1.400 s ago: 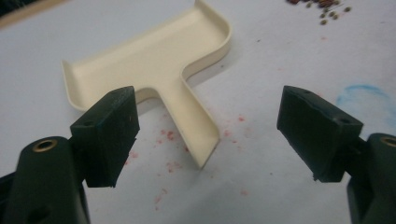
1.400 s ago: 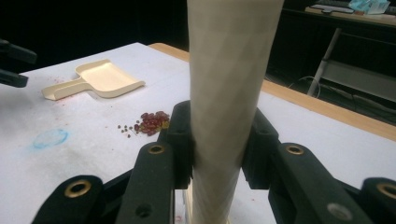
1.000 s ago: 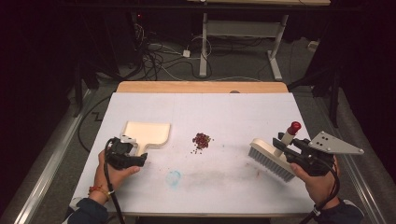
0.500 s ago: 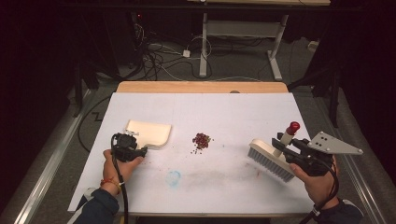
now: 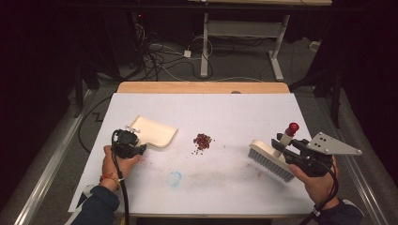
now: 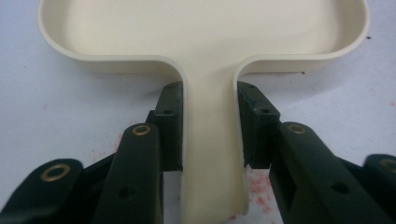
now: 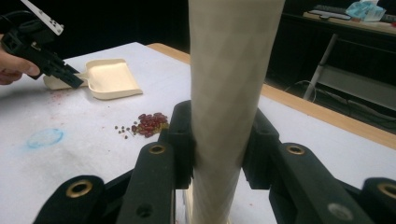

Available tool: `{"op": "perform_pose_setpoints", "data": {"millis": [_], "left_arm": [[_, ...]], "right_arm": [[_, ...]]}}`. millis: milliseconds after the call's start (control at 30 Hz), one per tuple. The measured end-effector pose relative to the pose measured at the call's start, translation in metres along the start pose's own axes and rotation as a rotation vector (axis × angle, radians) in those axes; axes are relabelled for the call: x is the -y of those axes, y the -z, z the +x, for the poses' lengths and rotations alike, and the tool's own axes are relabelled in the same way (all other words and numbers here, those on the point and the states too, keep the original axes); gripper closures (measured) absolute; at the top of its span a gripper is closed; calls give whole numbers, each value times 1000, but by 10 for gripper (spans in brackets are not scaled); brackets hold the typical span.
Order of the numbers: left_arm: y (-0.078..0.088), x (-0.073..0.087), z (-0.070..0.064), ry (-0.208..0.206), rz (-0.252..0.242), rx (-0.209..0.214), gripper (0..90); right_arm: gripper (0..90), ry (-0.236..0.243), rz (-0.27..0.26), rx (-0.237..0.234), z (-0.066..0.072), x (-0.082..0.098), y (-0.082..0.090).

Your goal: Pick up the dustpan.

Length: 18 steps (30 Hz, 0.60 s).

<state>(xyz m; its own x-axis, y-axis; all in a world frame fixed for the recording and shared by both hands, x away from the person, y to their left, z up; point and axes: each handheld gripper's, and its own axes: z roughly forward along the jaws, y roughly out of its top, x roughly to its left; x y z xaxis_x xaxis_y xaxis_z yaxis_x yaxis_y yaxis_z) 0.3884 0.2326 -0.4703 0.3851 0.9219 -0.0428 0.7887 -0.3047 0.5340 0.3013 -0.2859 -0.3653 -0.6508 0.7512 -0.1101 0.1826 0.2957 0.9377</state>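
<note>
Cream plastic dustpan [image 6: 205,42], smooth with a rounded rim, lies flat on the white desk [image 5: 225,112]; left gripper [image 5: 136,149] fingers [image 6: 170,121] clamp its flat handle. Right gripper [image 5: 287,151] fingers [image 7: 180,140] clamp the brush [image 5: 270,157] by its round cream handle, red knob on top, bristles down near the desk's right edge. Between them, well apart from both, sits a small pile of red beans [image 5: 202,139] on open desk.
</note>
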Motion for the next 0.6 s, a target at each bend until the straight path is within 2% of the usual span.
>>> {"op": "perform_pose_setpoints", "data": {"millis": [33, 67, 133, 167, 267, 300, 333, 367, 500, 600], "left_arm": [[3, 0, 0, -6, -5, 1, 640], [10, 0, 0, -30, -10, -10, 640], [14, 0, 0, -40, -14, -15, 640], [21, 1, 1, -63, -21, -5, 641], [27, 2, 1, -78, -24, -3, 641], [32, 4, 0, -102, -16, 2, 641], [32, 4, 0, -102, -16, 2, 641], [37, 7, -2, -126, -11, -1, 641], [42, 13, -6, -151, 4, 17, 641], [47, 19, -12, -189, 19, 28, 641]], "right_arm": [[696, 0, 0, 0, 0, 0, 0], [696, -4, -1, 4, -1, 0, 1], [696, -4, -3, 2, -1, 0, 0], [696, -5, -1, 5, -2, 1, 1], [696, -8, 1, 7, -2, 1, 0], [696, -7, 1, 7, -2, 1, 0], [696, -7, 1, 7, -2, 1, 0], [696, -4, 0, 7, -1, 1, 0], [696, -7, -1, 8, -2, 1, 0], [696, -8, -2, 8, -2, 1, 1]]}}
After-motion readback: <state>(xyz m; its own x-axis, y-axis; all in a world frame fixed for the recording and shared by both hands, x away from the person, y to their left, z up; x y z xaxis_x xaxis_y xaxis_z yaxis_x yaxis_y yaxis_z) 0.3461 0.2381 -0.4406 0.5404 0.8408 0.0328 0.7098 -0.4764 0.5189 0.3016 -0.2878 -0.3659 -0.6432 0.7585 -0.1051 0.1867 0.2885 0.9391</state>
